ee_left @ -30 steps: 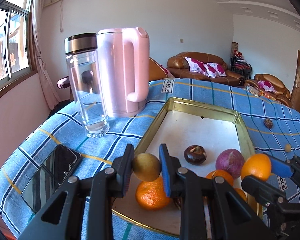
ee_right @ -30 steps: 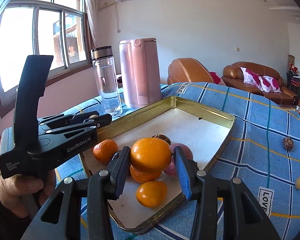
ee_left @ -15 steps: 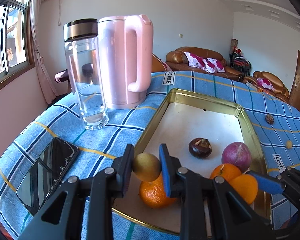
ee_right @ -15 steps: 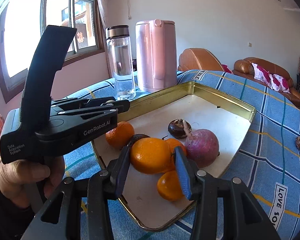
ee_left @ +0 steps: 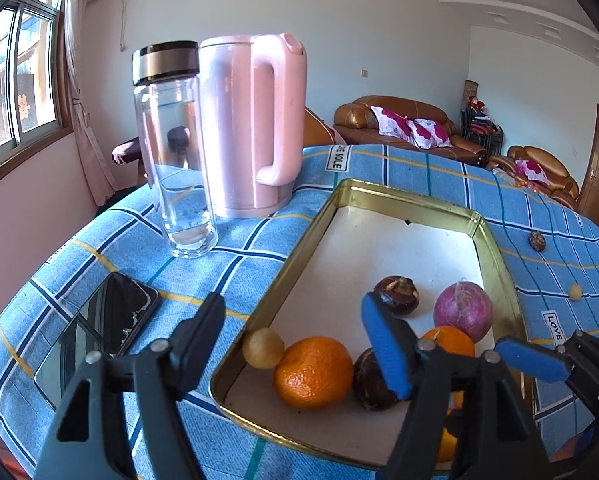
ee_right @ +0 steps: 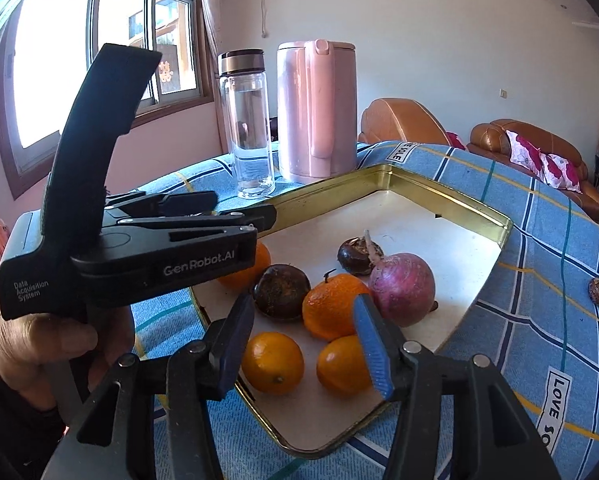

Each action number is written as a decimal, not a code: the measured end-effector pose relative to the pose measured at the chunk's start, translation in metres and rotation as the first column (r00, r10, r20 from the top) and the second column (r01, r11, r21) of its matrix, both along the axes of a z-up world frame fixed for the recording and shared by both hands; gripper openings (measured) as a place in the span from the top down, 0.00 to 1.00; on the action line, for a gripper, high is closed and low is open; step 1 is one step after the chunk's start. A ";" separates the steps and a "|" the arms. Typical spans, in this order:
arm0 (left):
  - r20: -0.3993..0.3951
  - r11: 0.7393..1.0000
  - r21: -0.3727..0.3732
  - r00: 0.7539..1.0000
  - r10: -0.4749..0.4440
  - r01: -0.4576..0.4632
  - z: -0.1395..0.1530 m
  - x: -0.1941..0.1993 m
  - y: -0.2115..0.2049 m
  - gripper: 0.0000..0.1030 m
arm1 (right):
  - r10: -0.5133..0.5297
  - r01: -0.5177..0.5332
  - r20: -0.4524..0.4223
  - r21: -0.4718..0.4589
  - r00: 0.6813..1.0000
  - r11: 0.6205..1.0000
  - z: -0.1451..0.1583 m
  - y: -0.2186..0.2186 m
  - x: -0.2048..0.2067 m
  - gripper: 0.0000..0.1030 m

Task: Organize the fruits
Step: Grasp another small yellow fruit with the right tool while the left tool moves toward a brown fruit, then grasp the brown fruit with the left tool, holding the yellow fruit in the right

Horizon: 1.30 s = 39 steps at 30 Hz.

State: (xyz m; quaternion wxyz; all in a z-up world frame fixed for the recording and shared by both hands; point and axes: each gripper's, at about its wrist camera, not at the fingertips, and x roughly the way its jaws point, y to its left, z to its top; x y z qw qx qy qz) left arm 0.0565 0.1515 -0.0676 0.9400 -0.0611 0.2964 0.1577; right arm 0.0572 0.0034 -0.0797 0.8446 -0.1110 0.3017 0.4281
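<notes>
On my left wrist view the small yellowish fruit (ee_left: 263, 348) sits inside the gold-rimmed tray (ee_left: 283, 264), against its near left wall and touching a large orange (ee_left: 313, 372); a dark brown fruit (ee_left: 369, 380) lies just beside that orange. My left gripper (ee_left: 295, 340) hovers over this corner with its jaws spread wide and nothing between them. Farther in lie a second dark fruit (ee_left: 397, 295) and a purple round fruit (ee_left: 462, 310). On my right wrist view the right gripper (ee_right: 303, 340) is also spread apart and empty, over two oranges (ee_right: 272, 362) at the tray's near edge, with a stemmed orange (ee_right: 331, 304) behind them touching the purple fruit. Outside the tray, on the blue checked cloth (ee_left: 239, 248), stand a glass bottle (ee_left: 175, 152) and a pink kettle (ee_left: 251, 128) side by side, a phone (ee_left: 95, 328) lies flat, and two small fruits (ee_left: 536, 241) rest well apart to the right.
</notes>
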 end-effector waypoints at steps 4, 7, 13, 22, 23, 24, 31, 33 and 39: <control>0.007 1.000 0.008 1.000 -0.008 0.008 0.006 -0.001 -0.006 0.13 | -0.027 0.027 0.014 0.006 1.000 1.000 0.005 -0.013 0.003 0.43; 0.022 1.000 0.012 1.000 -0.006 0.006 0.012 -0.003 -0.012 0.10 | -0.051 0.051 0.028 0.006 0.998 0.999 0.009 -0.025 0.005 0.43; 0.027 0.999 0.003 0.999 -0.037 0.037 0.022 0.004 -0.037 0.10 | -0.164 0.166 0.069 -0.033 0.984 0.986 0.017 -0.075 0.022 0.43; 0.004 0.986 0.021 0.986 -0.168 0.168 0.038 0.031 -0.112 0.04 | -0.535 0.537 0.054 -0.131 0.843 0.833 0.016 -0.205 0.110 0.43; -0.001 0.983 0.021 0.983 -0.183 0.183 0.040 0.035 -0.121 0.04 | -0.556 0.554 0.033 -0.141 0.831 0.820 0.014 -0.216 0.120 0.43; -0.004 0.980 0.021 0.981 -0.196 0.196 0.042 0.039 -0.129 0.04 | -0.575 0.569 0.012 -0.155 0.818 0.807 0.010 -0.226 0.129 0.43; -0.030 0.968 0.039 0.969 -0.247 0.248 0.051 0.066 -0.172 0.04 | -0.589 0.570 -0.155 -0.153 0.793 0.808 -0.014 -0.256 0.168 0.45; -0.047 0.966 0.043 0.966 -0.253 0.255 0.050 0.073 -0.181 0.04 | -0.576 0.552 -0.180 -0.166 0.798 0.817 -0.022 -0.251 0.174 0.49; -0.076 0.962 0.047 0.961 -0.267 0.271 0.052 0.096 -0.203 0.04 | -0.542 0.506 -0.223 -0.199 0.810 0.839 -0.037 -0.246 0.181 0.70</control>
